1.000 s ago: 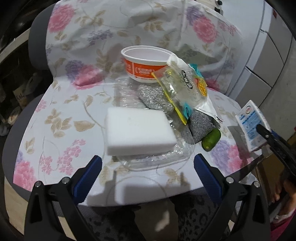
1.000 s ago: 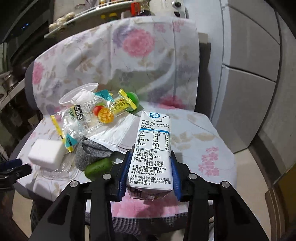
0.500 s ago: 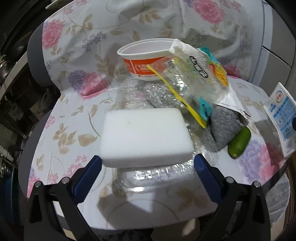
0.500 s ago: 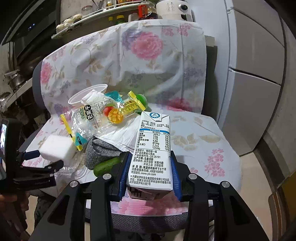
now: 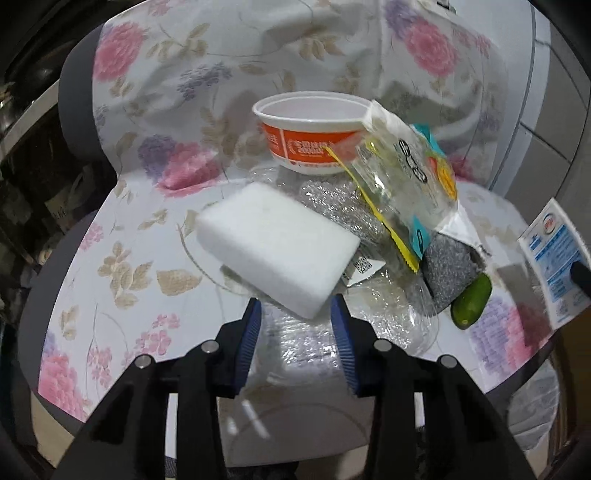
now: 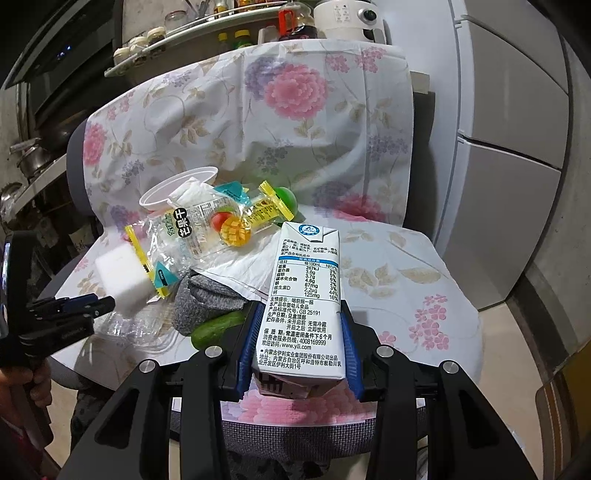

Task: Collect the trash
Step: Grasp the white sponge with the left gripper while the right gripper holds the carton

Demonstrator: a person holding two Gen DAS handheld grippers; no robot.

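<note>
A white sponge (image 5: 277, 243) lies tilted over a clear plastic tray (image 5: 388, 321) on the floral-covered chair seat (image 5: 129, 258). My left gripper (image 5: 295, 314) is closing, and its blue pads pinch the sponge's near corner. The right wrist view shows the same sponge (image 6: 122, 273) with the left gripper (image 6: 105, 304) at its edge. My right gripper (image 6: 301, 332) is shut on an upright white and blue milk carton (image 6: 306, 295), held above the seat's front. That carton (image 5: 554, 254) shows at the right edge of the left wrist view.
Behind the sponge are an orange and white bowl (image 5: 310, 144), a clear snack bag (image 5: 402, 192), a silver scourer (image 5: 332, 203), a grey scourer (image 5: 448, 273) and a small cucumber (image 5: 472, 301). Grey cabinet doors (image 6: 517, 147) stand to the right; a shelf of jars (image 6: 207, 22) behind.
The left gripper moved in toward the sponge and its jaws narrowed from wide open onto the near corner. The sponge has turned and tilted. The right gripper and carton stayed still.
</note>
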